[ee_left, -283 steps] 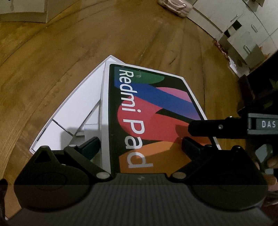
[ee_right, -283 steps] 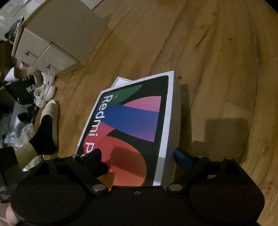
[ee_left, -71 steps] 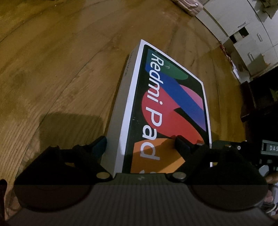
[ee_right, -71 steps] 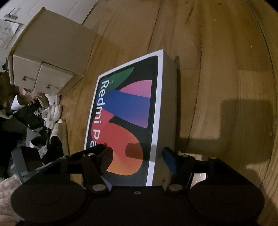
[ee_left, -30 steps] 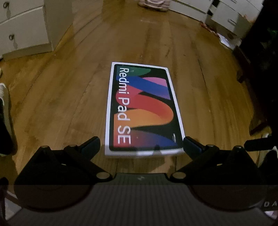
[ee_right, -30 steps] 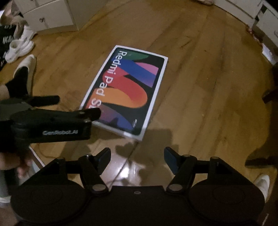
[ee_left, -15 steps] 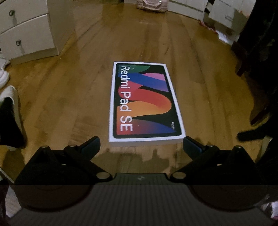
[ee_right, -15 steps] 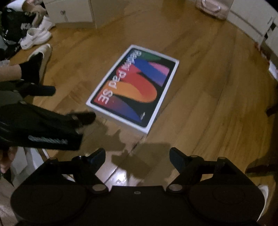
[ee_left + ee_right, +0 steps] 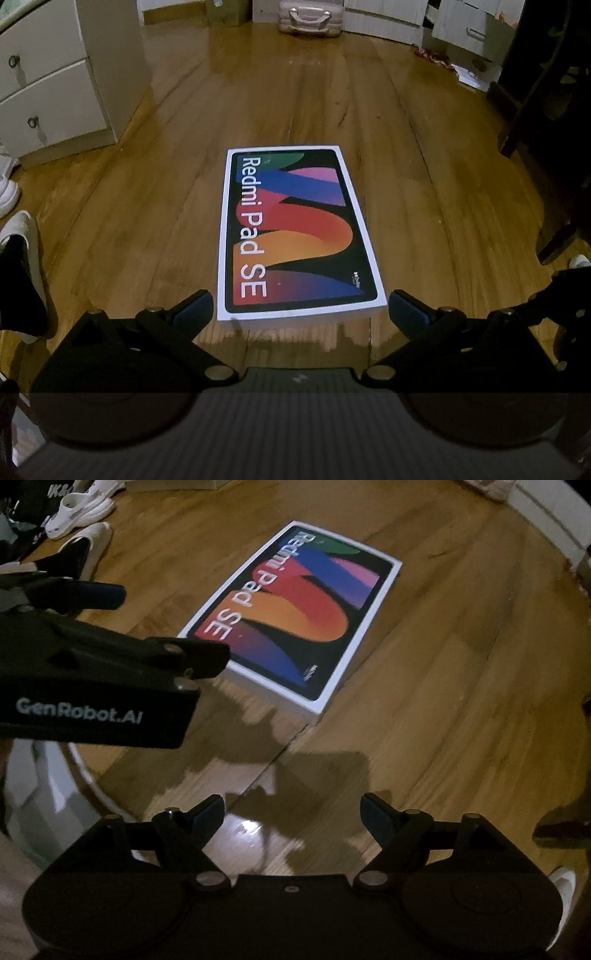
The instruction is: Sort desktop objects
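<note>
Nearest the cameras, the left gripper (image 9: pixel 300 306) stands wide with nothing between its fingers, and the right gripper (image 9: pixel 291 810) has just been opening and hangs empty too, both short of the tablet box's near end. The tablet box (image 9: pixel 297 232) lies flat and closed on the wooden table (image 9: pixel 147 221), touched by neither tool. I judge this box done, so draw both tools clear without nudging it and look elsewhere for more; past its far end stands a pink case (image 9: pixel 309 16).
</note>
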`<act>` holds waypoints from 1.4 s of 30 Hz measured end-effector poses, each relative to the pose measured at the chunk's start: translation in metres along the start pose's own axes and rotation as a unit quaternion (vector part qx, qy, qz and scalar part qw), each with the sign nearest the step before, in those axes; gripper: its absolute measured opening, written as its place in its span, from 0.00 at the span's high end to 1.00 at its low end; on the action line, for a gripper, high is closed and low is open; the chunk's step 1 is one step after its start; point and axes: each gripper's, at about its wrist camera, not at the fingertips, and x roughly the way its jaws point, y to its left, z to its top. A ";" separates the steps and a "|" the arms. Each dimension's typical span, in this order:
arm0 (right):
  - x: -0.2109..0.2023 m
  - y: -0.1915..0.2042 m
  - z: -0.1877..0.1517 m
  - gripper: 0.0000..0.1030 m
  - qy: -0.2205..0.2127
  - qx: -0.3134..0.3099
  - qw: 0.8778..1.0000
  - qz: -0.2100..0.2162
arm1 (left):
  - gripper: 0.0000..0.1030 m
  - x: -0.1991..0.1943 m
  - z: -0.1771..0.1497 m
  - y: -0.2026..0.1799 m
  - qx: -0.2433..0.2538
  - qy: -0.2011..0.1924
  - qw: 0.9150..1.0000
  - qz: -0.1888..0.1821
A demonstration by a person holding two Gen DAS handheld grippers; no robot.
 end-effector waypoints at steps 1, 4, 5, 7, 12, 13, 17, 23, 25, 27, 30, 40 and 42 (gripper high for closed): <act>0.000 -0.001 -0.001 0.18 -0.005 0.005 1.000 0.002 | 0.00 0.000 0.000 -0.002 0.003 -0.002 1.000 -0.001; 0.000 0.001 -0.001 0.18 -0.009 -0.007 1.000 0.001 | 0.00 0.005 0.000 -0.005 -0.001 0.005 1.000 -0.004; 0.000 0.001 -0.001 0.18 -0.011 -0.014 1.000 0.001 | 0.00 0.006 0.000 -0.006 -0.003 0.004 1.000 -0.004; 0.001 0.003 -0.002 0.18 -0.013 -0.020 1.000 -0.003 | 0.00 0.009 -0.002 -0.007 -0.003 0.006 1.000 0.002; -0.001 0.003 0.000 0.18 -0.015 -0.024 1.000 0.009 | 0.00 0.013 -0.006 -0.012 0.010 0.009 0.998 0.055; 0.000 0.003 0.000 0.18 -0.016 -0.025 1.000 0.008 | 0.00 0.013 -0.006 -0.012 0.007 0.010 0.999 0.052; 0.001 0.004 0.001 0.18 -0.017 -0.034 0.999 0.000 | 0.00 0.013 -0.007 -0.010 -0.005 0.019 0.999 0.034; 0.005 0.005 0.002 0.18 -0.014 -0.041 0.999 -0.001 | 0.00 0.015 -0.010 -0.012 -0.011 0.009 0.998 0.056; 0.006 0.007 0.002 0.18 -0.012 -0.048 0.999 0.003 | 0.00 0.015 -0.010 -0.011 -0.015 0.010 0.999 0.050; 0.006 0.009 0.002 0.18 -0.011 -0.053 0.999 0.005 | 0.00 0.015 -0.010 -0.012 -0.015 0.006 0.999 0.047; 0.006 0.010 0.001 0.18 -0.010 -0.055 0.998 0.008 | 0.00 0.013 -0.010 -0.013 -0.016 -0.004 0.999 0.052; 0.008 0.010 0.002 0.18 -0.007 -0.051 0.999 0.007 | 0.00 0.016 -0.009 -0.008 -0.025 0.007 0.999 0.046; 0.007 0.010 0.002 0.18 -0.008 -0.049 0.999 0.009 | 0.00 0.016 -0.009 -0.008 -0.026 0.008 0.999 0.046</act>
